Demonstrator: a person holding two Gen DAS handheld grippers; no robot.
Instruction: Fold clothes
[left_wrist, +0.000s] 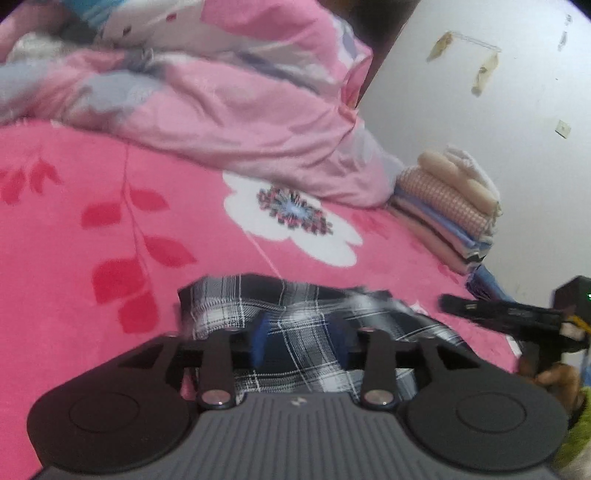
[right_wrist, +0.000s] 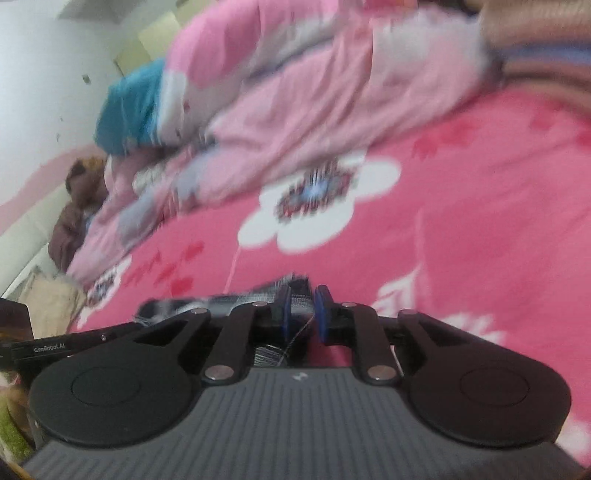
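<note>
Left gripper (left_wrist: 301, 341) jaws apart, plaid garment (left_wrist: 295, 314) slack between pads, lying on pink blanket (left_wrist: 110, 229). Right gripper (right_wrist: 303, 314) narrow, pinching plaid edge. Risk: one-corner hold drags cloth askew, undoing fold beside finished stack (left_wrist: 443, 206).

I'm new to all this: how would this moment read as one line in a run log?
task: fold clothes | left gripper: open over plaid garment | right gripper: pinching plaid cloth | surface: pink floral blanket | folded stack: beside wall

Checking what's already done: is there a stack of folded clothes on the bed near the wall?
Yes, a neat stack of folded clothes sits at the bed's edge beside the white wall.
</note>
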